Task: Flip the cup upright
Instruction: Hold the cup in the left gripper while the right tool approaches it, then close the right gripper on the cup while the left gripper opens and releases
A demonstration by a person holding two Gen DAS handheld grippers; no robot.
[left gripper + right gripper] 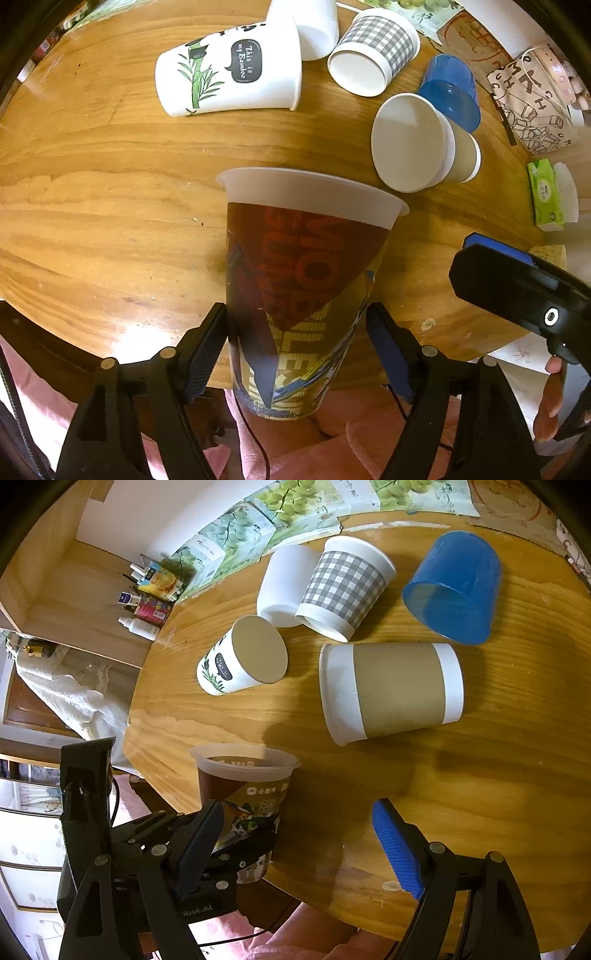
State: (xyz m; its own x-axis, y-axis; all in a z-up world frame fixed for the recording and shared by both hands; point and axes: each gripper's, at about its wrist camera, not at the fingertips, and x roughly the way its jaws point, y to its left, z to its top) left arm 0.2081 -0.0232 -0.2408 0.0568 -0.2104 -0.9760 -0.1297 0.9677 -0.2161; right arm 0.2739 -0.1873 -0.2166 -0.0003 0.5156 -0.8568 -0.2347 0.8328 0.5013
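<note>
My left gripper (297, 347) is shut on a printed plastic cup (303, 280) with a brown, yellow and red wrap and a white rim. The cup is held upright at the near table edge, its base out past the edge. It also shows in the right wrist view (245, 794), rim up, with the left gripper's fingers (255, 845) around it. My right gripper (299, 834) is open and empty over the table's near edge, to the right of the held cup. It also shows at the right of the left wrist view (517, 284).
Several cups lie on their sides on the wooden table (443, 794): a bamboo-print cup (229, 70), a plain white cup (314, 26), a grey checked cup (373, 51), a blue plastic cup (454, 587) and a tan-banded cup (391, 690). A green tissue pack (546, 195) lies right.
</note>
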